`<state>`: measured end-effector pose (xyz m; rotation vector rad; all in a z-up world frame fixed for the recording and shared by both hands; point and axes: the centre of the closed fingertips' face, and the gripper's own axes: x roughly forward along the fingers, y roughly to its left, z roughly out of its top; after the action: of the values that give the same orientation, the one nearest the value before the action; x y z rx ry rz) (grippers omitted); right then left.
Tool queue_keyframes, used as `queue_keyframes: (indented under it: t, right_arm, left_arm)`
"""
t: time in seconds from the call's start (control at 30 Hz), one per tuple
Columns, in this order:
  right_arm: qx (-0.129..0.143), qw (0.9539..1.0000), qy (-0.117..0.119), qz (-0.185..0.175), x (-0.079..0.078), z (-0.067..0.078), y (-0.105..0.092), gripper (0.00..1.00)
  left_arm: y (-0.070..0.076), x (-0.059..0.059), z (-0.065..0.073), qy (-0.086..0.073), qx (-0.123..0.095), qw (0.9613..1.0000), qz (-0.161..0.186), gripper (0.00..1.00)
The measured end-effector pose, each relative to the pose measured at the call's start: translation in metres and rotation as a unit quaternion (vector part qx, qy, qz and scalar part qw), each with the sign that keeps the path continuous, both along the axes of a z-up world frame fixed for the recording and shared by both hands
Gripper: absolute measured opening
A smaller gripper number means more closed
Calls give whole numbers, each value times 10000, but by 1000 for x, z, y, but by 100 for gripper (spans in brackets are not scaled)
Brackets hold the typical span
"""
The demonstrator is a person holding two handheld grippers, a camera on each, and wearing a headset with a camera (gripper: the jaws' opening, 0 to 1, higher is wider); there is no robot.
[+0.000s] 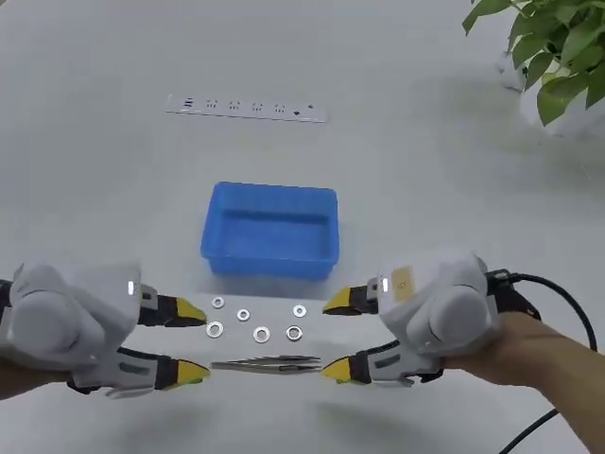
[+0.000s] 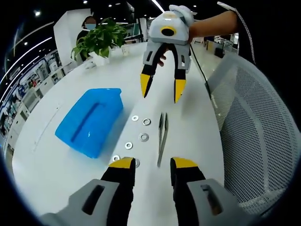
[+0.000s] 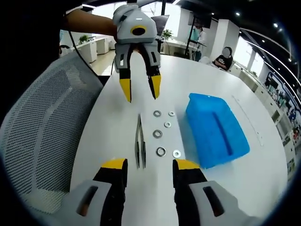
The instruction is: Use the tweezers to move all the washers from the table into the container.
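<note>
Power strip [image 1: 248, 108] beyond container [image 1: 269, 261], plant [image 1: 558, 47] aside

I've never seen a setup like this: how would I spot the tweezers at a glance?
Find the blue container on the white table. Nearer the person lie small round washers, and just past them the tweezers: the one long, thin metal piece, lying flat.

A white worktable [image 1: 454, 189] carries 1 power strip [image 1: 248, 108] at its far side and a leafy potted plant [image 1: 553, 52] near a corner. A grey mesh chair [image 2: 263, 136] stands beside it. Beyond lies an open office under bright ceiling lights [image 2: 37, 13].
</note>
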<state>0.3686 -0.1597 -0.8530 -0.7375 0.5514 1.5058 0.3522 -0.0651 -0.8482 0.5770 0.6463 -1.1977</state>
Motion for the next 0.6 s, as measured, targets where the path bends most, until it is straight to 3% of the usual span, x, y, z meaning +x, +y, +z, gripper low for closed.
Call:
queue_keyframes:
  t: [0.23,0.6]
  right_arm:
    - [-99,9997,-53,209,-11,-13,7,32]
    - [-146,9997,-18,194,-13,-25,15,25]
  left_arm:
    - [-5,-1,-12,-25,192,9997,-131,25]
    - [-9,-1,-27,37,364,9989,-297,18]
